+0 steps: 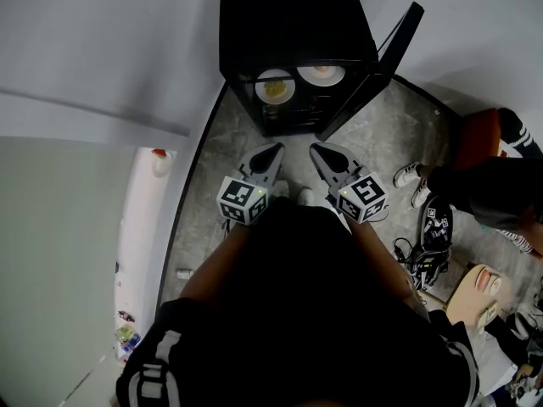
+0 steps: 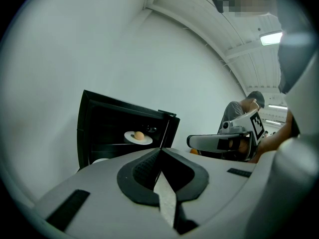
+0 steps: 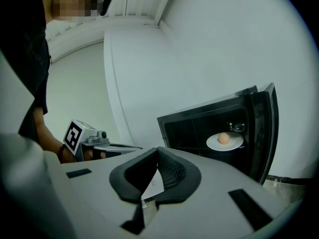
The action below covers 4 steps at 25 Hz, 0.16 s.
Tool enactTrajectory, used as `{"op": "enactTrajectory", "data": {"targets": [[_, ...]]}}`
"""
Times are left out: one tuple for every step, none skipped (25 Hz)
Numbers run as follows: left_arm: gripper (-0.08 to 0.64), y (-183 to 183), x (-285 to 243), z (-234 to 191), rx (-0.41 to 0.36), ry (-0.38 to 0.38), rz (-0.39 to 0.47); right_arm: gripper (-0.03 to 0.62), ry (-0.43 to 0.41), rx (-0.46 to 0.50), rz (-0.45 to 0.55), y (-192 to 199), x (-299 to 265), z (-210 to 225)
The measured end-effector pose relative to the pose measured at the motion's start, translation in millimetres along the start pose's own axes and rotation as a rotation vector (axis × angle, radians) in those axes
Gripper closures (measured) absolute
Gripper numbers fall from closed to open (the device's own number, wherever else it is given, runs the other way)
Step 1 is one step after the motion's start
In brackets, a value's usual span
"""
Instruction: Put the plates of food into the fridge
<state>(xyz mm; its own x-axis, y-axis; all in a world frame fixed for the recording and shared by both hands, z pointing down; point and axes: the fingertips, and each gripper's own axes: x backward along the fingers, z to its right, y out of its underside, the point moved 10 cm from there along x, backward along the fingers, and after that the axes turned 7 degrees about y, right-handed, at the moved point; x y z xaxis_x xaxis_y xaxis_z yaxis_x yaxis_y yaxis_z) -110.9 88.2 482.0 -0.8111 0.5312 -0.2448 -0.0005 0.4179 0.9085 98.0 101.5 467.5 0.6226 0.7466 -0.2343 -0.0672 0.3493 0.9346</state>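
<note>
Black white-striped top [image 1: 297, 312]; grey left tool [image 1: 275, 148] and right tool [image 1: 316, 149], black-padded, bear marker cubes.

I can read no words, numbers or brand names anywhere. The only signs are black-and-white square code patterns on the marker cube [image 1: 242, 200] of my left gripper [image 1: 277, 148] and on the matching cube [image 1: 363, 197] of my right gripper [image 1: 315, 148]. Neither pattern carries letters or digits.
</note>
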Motion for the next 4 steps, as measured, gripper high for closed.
{"op": "enactTrajectory", "data": {"targets": [[0.538,0.2,-0.1,0.0,0.001,0.001,-0.001,0.568,0.000,-0.001,-0.001,0.8,-0.1,-0.9],[0.538,0.3,-0.1,0.1,0.001,0.001,-0.003,0.568,0.001,-0.003,-0.003,1.9,-0.1,-1.8],[0.538,0.4,0.0,0.3,0.002,0.001,-0.004,0.568,0.000,-0.006,-0.006,3.0,0.0,-2.8],[0.538,0.5,0.1,0.4,0.003,0.002,-0.005,0.568,0.000,-0.008,-0.009,4.2,0.1,-3.7]]}}
